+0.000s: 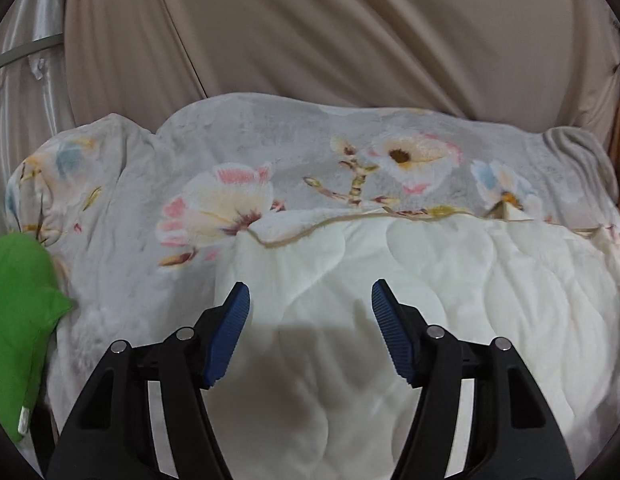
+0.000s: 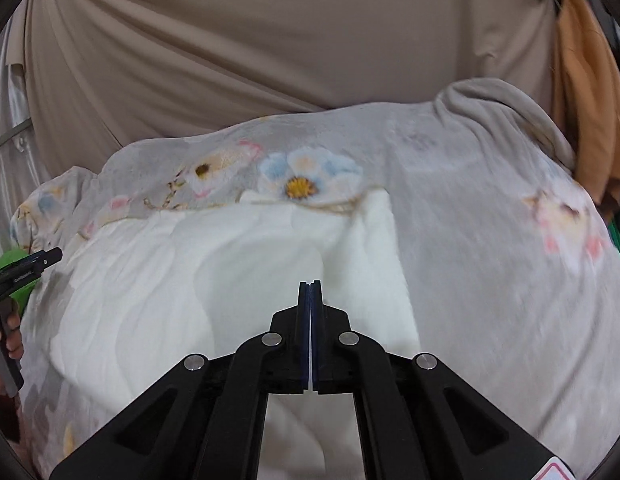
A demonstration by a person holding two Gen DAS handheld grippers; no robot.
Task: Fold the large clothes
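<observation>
A large grey blanket with a flower print (image 1: 294, 160) lies spread out, part of it turned over to show its white quilted underside (image 1: 430, 280). My left gripper (image 1: 310, 300) is open and empty, hovering over the white side. In the right wrist view the same blanket (image 2: 490, 260) and its white side (image 2: 170, 280) fill the frame. My right gripper (image 2: 310, 286) has its jaws pressed together above the white fold; no cloth shows between them. The left gripper's body (image 2: 26, 266) shows at the left edge of that view.
A beige curtain (image 1: 330, 32) hangs behind the blanket. A green cloth (image 1: 18, 320) lies at the left edge. An orange cloth (image 2: 586, 88) hangs at the back right. Shiny white fabric (image 1: 26, 92) hangs at the far left.
</observation>
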